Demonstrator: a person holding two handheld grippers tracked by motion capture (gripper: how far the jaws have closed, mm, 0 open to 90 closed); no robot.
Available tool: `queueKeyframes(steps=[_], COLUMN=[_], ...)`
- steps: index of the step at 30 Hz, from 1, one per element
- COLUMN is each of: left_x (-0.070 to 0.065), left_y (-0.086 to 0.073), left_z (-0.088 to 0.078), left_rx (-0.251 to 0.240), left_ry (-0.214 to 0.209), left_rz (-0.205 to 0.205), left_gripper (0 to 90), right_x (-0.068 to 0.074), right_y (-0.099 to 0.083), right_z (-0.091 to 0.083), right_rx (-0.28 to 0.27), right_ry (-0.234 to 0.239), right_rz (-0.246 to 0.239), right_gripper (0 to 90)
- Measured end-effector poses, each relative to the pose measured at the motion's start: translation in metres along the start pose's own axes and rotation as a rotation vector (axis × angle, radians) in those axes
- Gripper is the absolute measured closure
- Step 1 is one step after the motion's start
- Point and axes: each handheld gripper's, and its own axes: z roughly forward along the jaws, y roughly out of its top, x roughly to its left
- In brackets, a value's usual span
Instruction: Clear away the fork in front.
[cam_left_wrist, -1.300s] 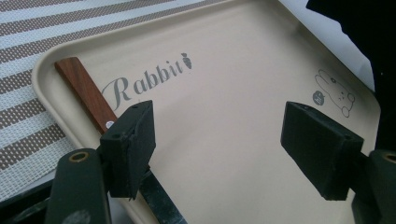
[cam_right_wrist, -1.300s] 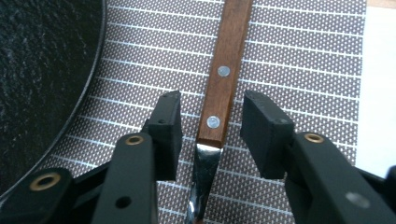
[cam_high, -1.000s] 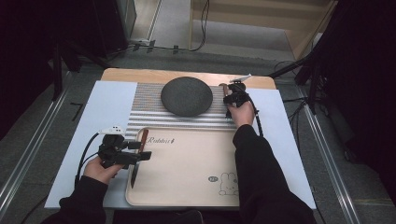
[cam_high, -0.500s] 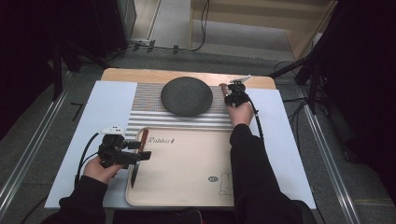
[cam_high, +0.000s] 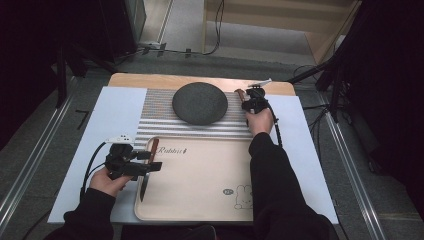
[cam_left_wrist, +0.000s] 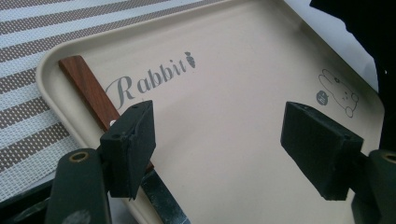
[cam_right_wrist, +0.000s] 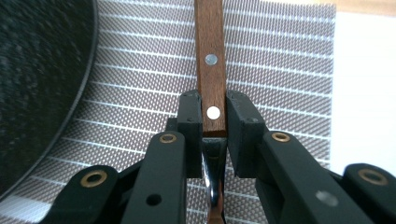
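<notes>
1. My right claw (cam_right_wrist: 215, 123) has just been closing and now pinches the wooden handle of a utensil (cam_right_wrist: 211, 60), one jaw pressed on each side of it near the lower rivet; a shiny metal part runs back between the jaws.
2. In the high view that right claw (cam_high: 248, 101) sits at the far right of the striped placemat (cam_high: 150, 117), with the utensil's handle (cam_high: 241, 95) pointing away from me.
3. The dark round plate (cam_high: 200, 102) lies on the placemat just to the left of that handle; in the right claw's view its rim (cam_right_wrist: 56, 93) curves close by but stays apart from the jaws.
4. My left claw (cam_left_wrist: 217, 140) is spread wide and holds nothing, hovering over the near left corner of the beige tray (cam_left_wrist: 243, 84).
5. A knife (cam_left_wrist: 91, 91) with a wooden handle lies along the tray's left edge, right by the left jaw; I cannot tell if they touch.
6. The tray (cam_high: 200, 200) lies nearest me on the counter (cam_high: 115, 107), next to the placemat.
</notes>
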Motion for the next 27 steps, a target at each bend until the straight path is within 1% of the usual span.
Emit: queueKeyframes(steps=[1,6,10,15,18,21,24,27], left_x=[0.0,0.0,0.001,0.001,0.001,0.002,0.002,0.002], left_y=[0.0,0.0,0.001,0.001,0.002,0.003,0.004,0.005], left_z=[0.0,0.0,0.001,0.0,0.001,0.001,0.002,0.004], left_rx=[0.001,-0.001,-0.004,-0.009,-0.011,-0.012,-0.011,-0.01], left_ry=[0.001,0.0,0.001,0.001,0.001,-0.002,-0.005,-0.01], left_rz=[0.001,0.001,0.0,-0.001,-0.004,-0.002,-0.002,-0.001], left_gripper=[26.9,26.9,26.9,26.9,26.9,26.9,26.9,26.8], right_x=[-0.001,-0.006,-0.006,-0.002,0.003,0.007,0.01,0.013], right_y=[0.001,0.005,0.006,0.005,0.003,0.001,-0.002,-0.006], right_z=[-0.003,-0.017,-0.028,-0.04,-0.048,-0.055,-0.062,-0.067], right_rx=[-0.005,-0.038,-0.061,-0.087,-0.102,-0.122,-0.137,-0.147], right_ry=[0.004,0.049,0.076,0.121,0.142,0.161,0.193,0.215], right_rz=[-0.006,0.004,-0.025,-0.054,-0.083,-0.104,-0.12,-0.136], right_gripper=[75.5,75.5,75.4,75.4,75.4,75.4,75.4,75.4])
